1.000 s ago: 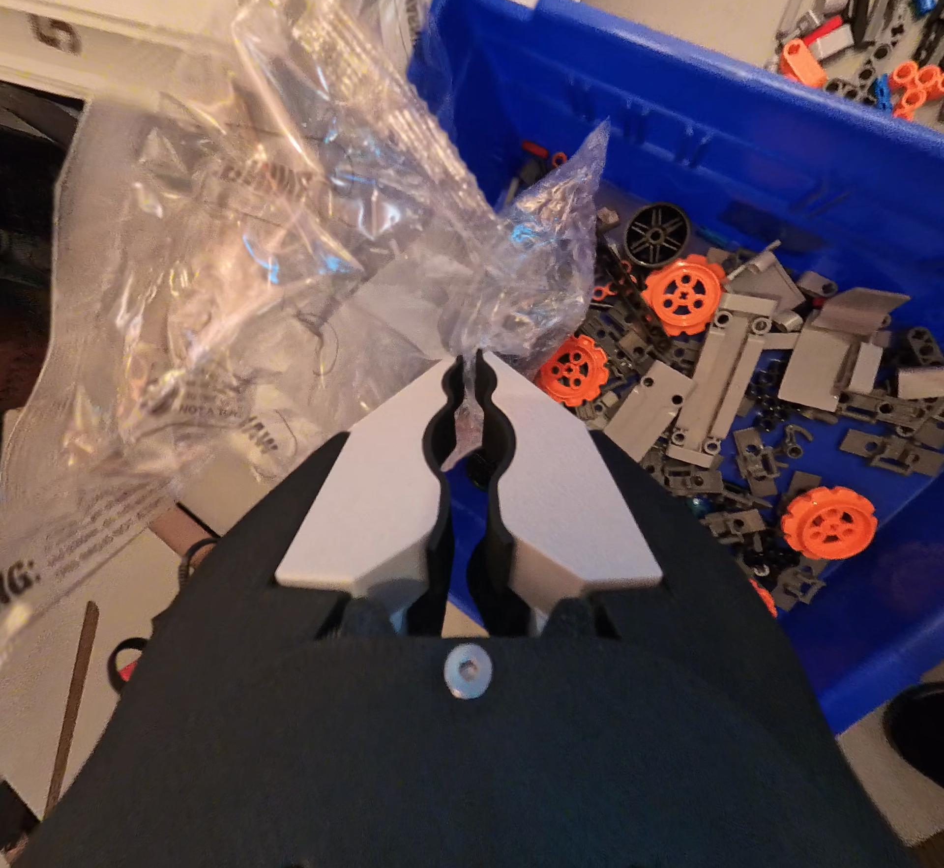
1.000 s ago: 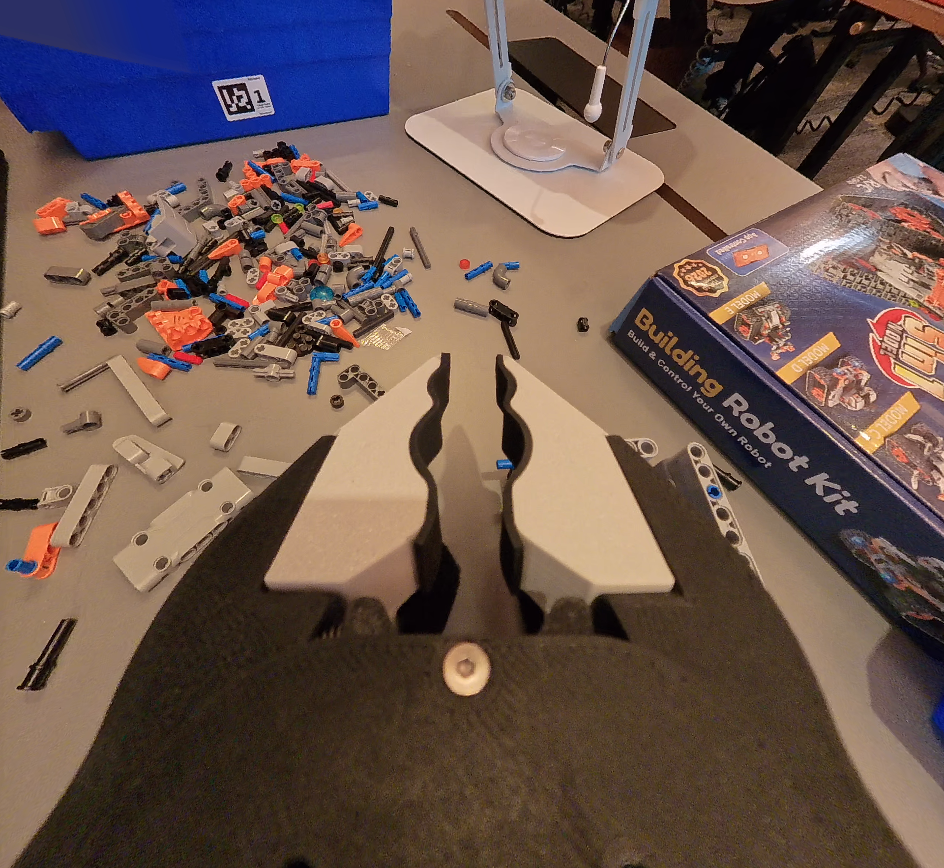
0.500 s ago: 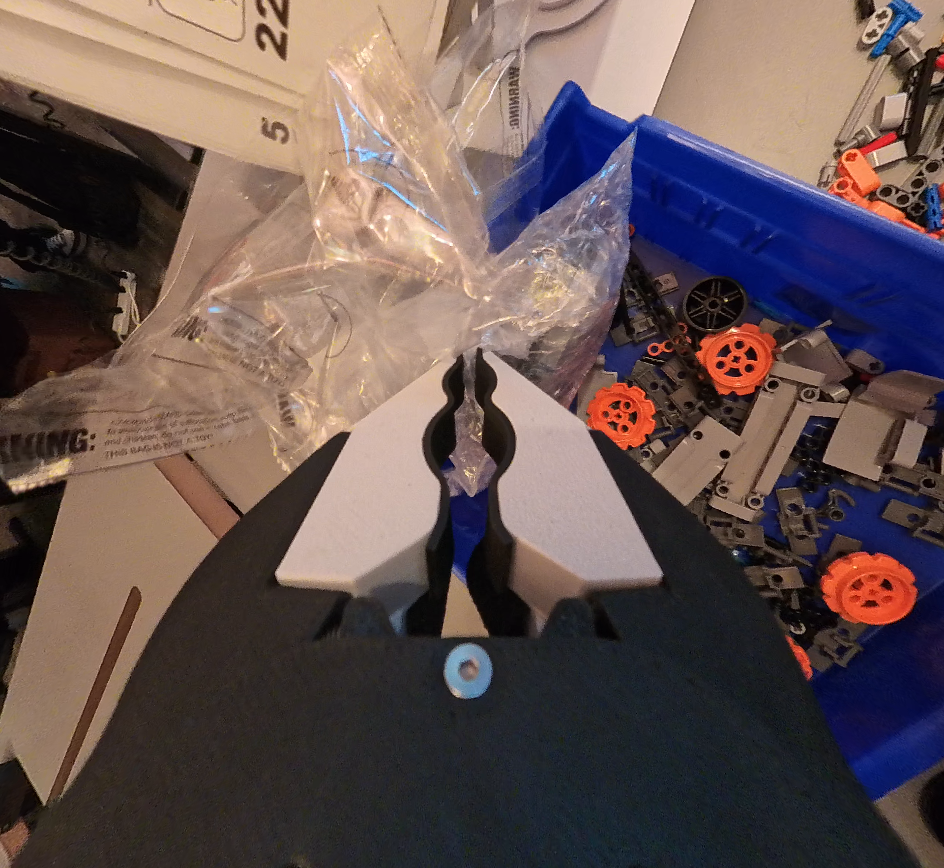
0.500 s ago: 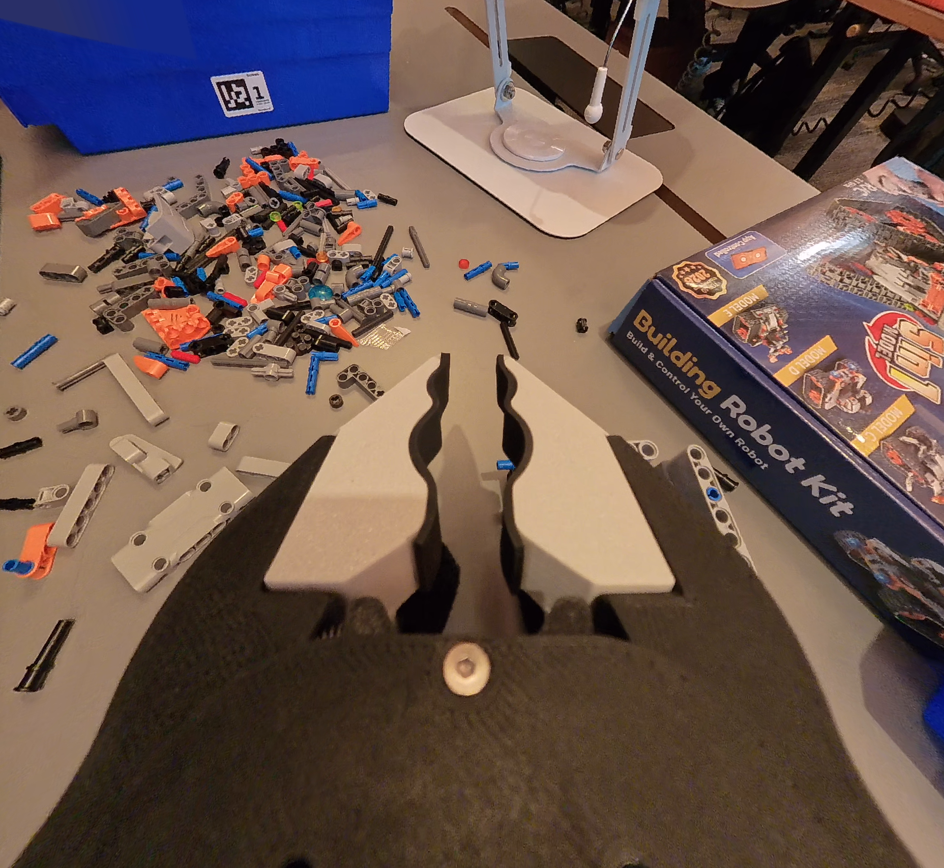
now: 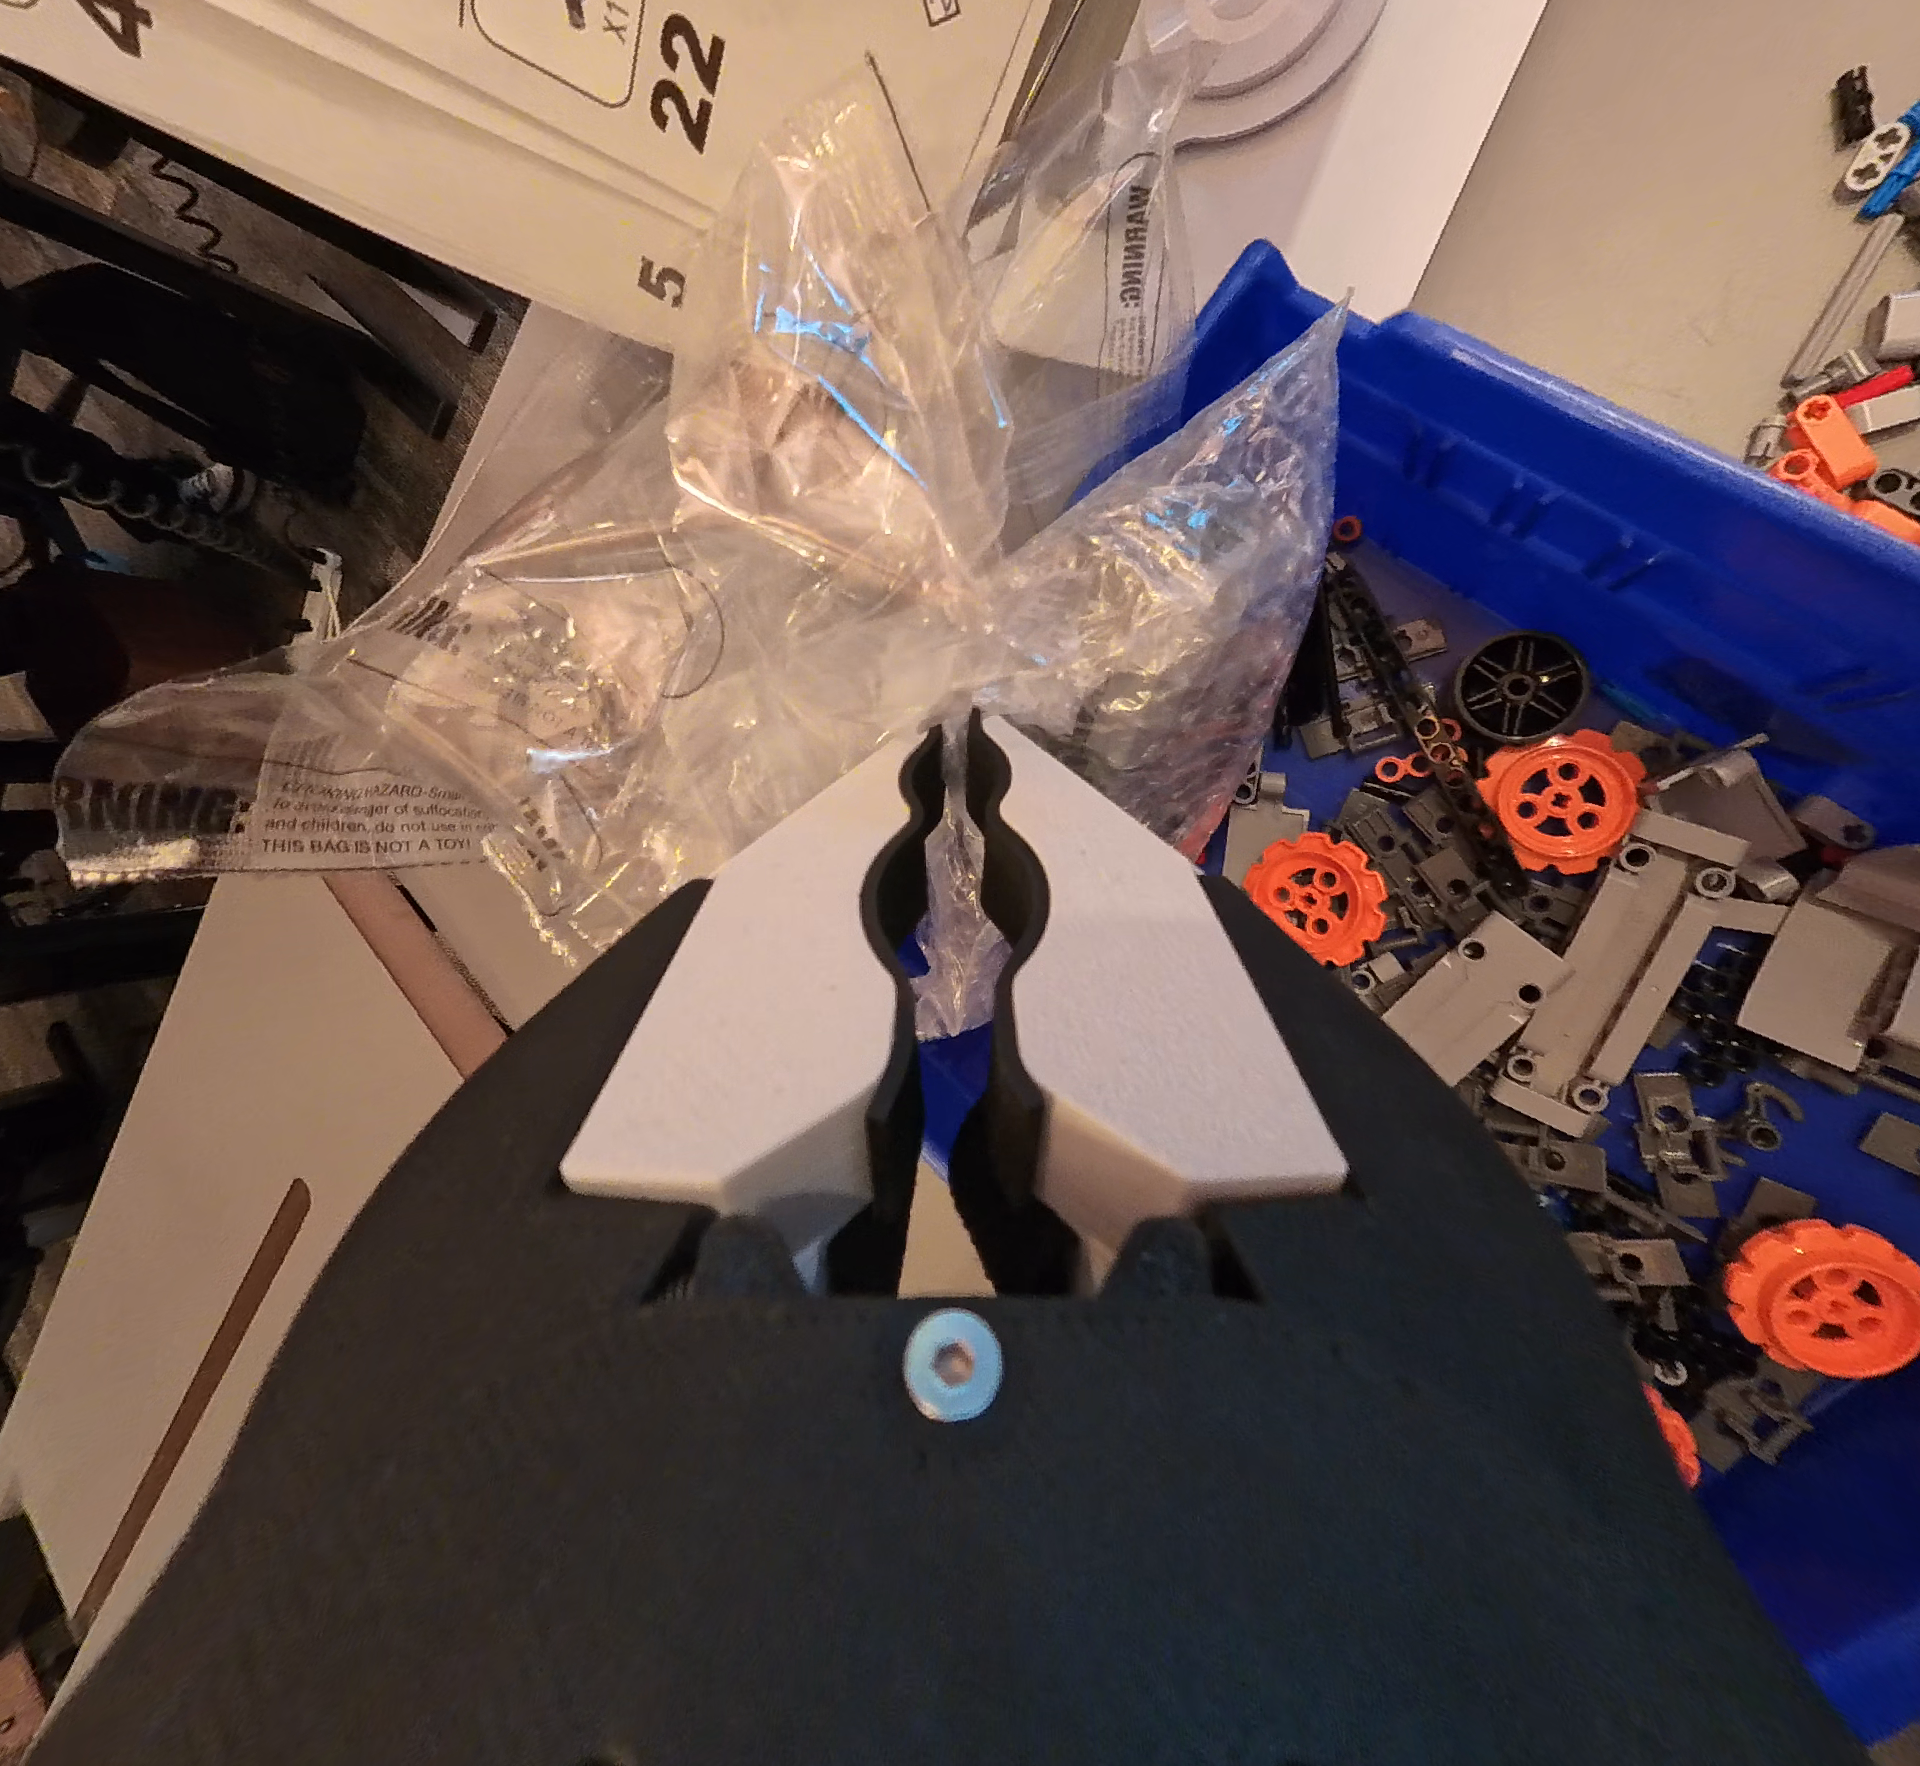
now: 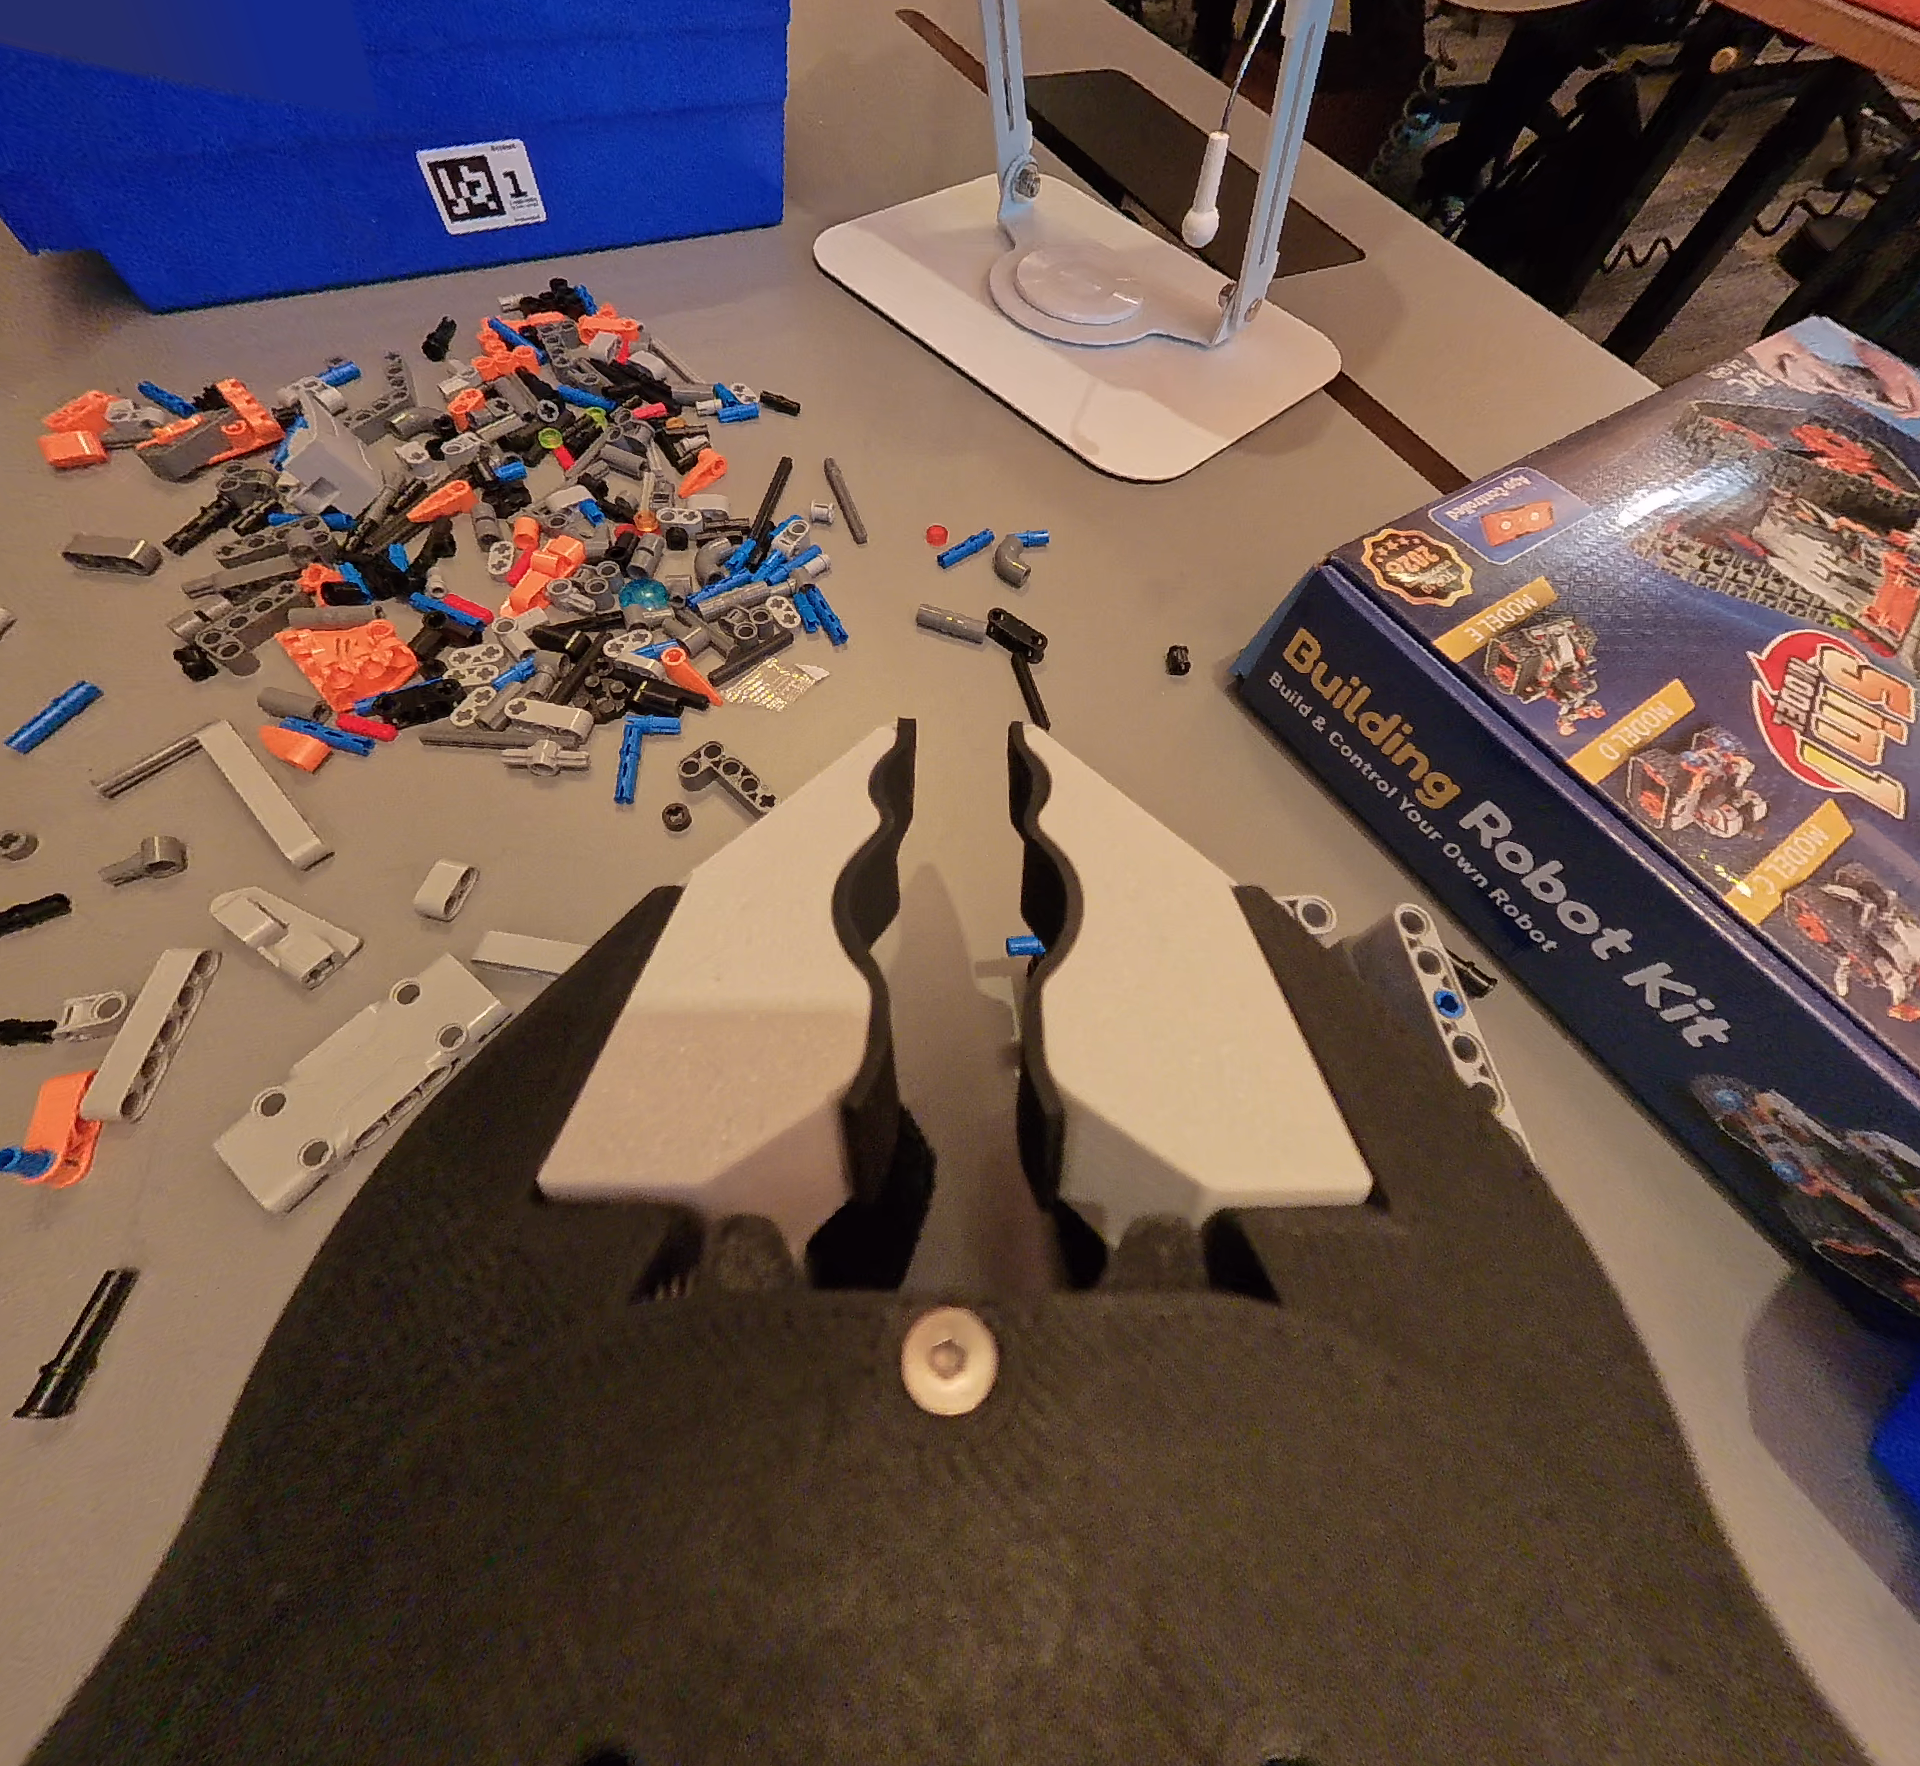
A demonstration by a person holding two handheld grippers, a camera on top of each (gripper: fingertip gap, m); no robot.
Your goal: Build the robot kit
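Left gripper (image 5: 958,729) clamped on crumpled clear bags (image 5: 831,594), held just beside blue bin (image 5: 1621,511); right gripper (image 6: 961,729) parted narrowly, empty, short of the parts pile (image 6: 499,553).

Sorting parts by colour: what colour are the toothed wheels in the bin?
Orange wheels, clearest in the left wrist view.

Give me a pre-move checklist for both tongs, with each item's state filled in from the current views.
1. Left tongs shut on the clear plastic bags: ok.
2. Bags lifted clear of the blue bin: ok.
3. Bags emptied of parts: cannot tell, the film is crumpled and glary.
4. Right tongs open and holding nothing: ok.
5. Table just ahead of the right tongs free of parts: not ok, the loose parts pile and stray pieces lie close.
6. Kit box apart from the right tongs: ok.
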